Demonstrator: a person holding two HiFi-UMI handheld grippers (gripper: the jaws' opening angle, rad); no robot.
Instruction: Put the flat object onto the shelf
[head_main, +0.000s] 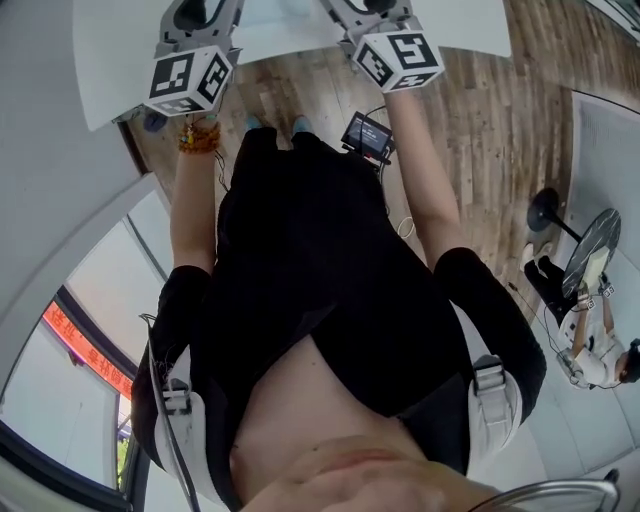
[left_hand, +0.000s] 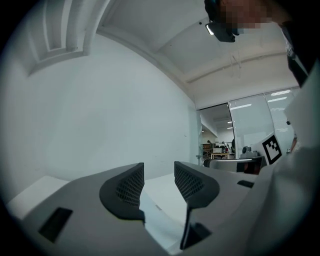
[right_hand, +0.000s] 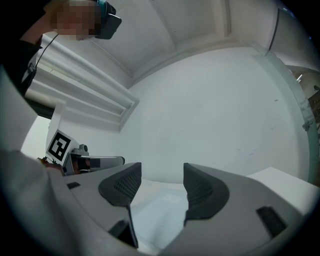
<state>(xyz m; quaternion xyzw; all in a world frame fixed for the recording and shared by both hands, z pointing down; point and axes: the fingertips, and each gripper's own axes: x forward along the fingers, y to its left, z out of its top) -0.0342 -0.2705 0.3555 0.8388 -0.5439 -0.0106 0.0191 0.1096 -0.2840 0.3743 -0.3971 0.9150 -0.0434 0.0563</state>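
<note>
Head view: both grippers are out front at the near edge of a white table (head_main: 110, 60), with the wood floor (head_main: 480, 130) below.

Left gripper (left_hand: 159, 180): jaws narrowly apart, gripping nothing. Only white surface shows through the gap.

Right gripper (right_hand: 162, 182): jaws a little wider, also gripping nothing. A pale bluish flat sheet (right_hand: 157, 212) lies under and just ahead of the jaws. I cannot tell whether it touches them.

From above, the flat sheet (head_main: 285, 30) sits on the table between the left gripper (head_main: 195, 25) and the right gripper (head_main: 375, 15).

Each gripper view catches the other's marker cube off to one side: the right cube (left_hand: 272, 148) and the left cube (right_hand: 60, 145).

A beaded bracelet (head_main: 198, 135) is on the left wrist. A small screen device (head_main: 368, 133) is near the right forearm. A second person (head_main: 600, 340) is well off to the right.
</note>
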